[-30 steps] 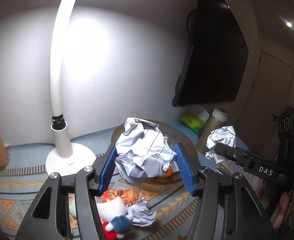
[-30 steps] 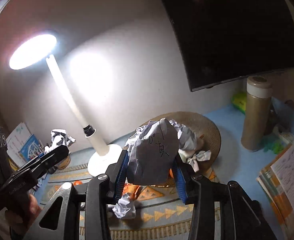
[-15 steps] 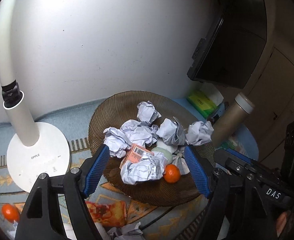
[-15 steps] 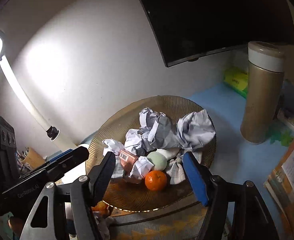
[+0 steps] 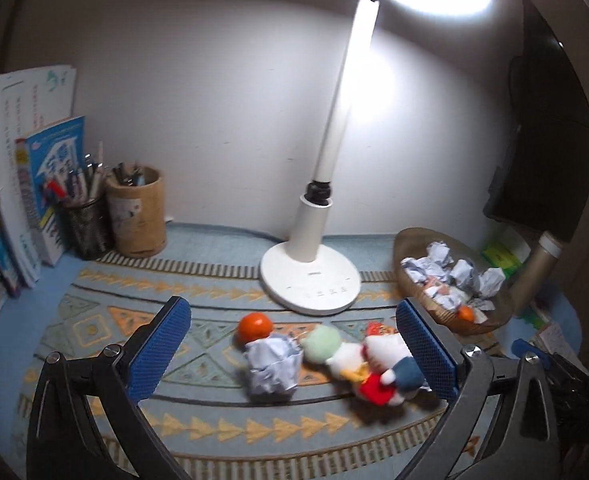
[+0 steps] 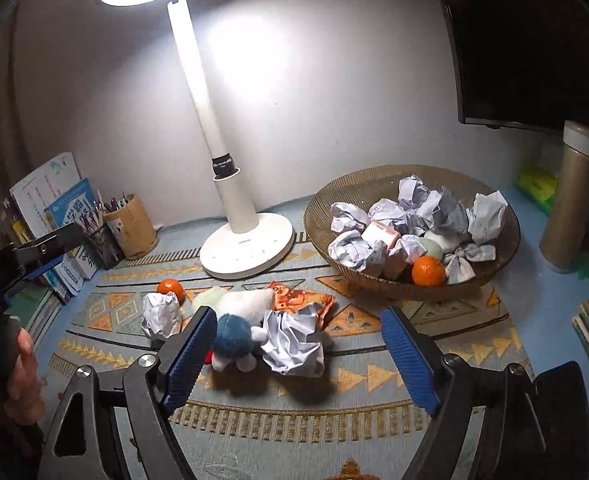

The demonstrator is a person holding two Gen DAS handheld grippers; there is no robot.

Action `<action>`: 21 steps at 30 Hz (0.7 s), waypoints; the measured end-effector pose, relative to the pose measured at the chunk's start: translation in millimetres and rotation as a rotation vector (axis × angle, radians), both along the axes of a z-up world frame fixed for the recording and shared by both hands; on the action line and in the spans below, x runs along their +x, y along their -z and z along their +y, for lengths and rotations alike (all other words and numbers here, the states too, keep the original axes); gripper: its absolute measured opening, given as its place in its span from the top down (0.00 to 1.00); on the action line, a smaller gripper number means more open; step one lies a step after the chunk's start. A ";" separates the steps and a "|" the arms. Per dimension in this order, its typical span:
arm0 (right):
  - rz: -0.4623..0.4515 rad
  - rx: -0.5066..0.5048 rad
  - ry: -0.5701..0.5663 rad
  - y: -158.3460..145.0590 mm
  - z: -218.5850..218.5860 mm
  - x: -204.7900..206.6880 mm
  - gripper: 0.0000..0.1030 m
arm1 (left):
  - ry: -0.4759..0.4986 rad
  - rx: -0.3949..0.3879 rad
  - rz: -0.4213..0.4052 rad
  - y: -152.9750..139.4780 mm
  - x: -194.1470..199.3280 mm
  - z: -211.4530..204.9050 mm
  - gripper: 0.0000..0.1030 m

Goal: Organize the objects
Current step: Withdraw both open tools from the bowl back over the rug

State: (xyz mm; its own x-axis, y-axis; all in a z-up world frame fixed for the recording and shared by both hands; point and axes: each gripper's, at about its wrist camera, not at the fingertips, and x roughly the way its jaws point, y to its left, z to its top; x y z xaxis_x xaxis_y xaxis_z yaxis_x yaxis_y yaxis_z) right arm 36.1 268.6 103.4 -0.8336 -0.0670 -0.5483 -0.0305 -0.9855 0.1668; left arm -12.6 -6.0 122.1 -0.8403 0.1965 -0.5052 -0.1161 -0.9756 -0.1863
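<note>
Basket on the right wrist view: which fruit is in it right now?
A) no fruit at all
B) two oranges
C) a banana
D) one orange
D: a single orange sits at the near edge of the basket among the crumpled paper balls; the other orange lies out on the mat.

1. Two oranges: one on the mat (image 6: 170,287), one in the basket (image 6: 427,271).
2. Two paper balls on the mat (image 6: 161,315) (image 6: 293,340).
3. One plush toy (image 6: 234,336).
4. One lamp (image 6: 246,248).
5. Two pen holders (image 5: 136,210) (image 5: 87,226).

No legible text, lamp base (image 6: 246,250) brand mark too small, book covers (image 5: 50,184) blurred
</note>
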 end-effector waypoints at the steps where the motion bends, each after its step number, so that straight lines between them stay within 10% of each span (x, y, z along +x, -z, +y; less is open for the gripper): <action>1: 0.035 0.026 0.026 9.1 -6.2 7.3 0.19 | -0.042 -0.004 -0.021 14.7 4.5 -10.4 0.01; 9: -0.015 0.043 0.006 45.9 -28.7 4.6 0.15 | -0.025 -0.009 -0.161 89.8 13.3 -21.3 0.01; 21: -0.083 0.029 0.035 57.2 -24.0 -4.4 0.15 | -0.005 -0.023 -0.171 89.4 14.1 -16.1 0.01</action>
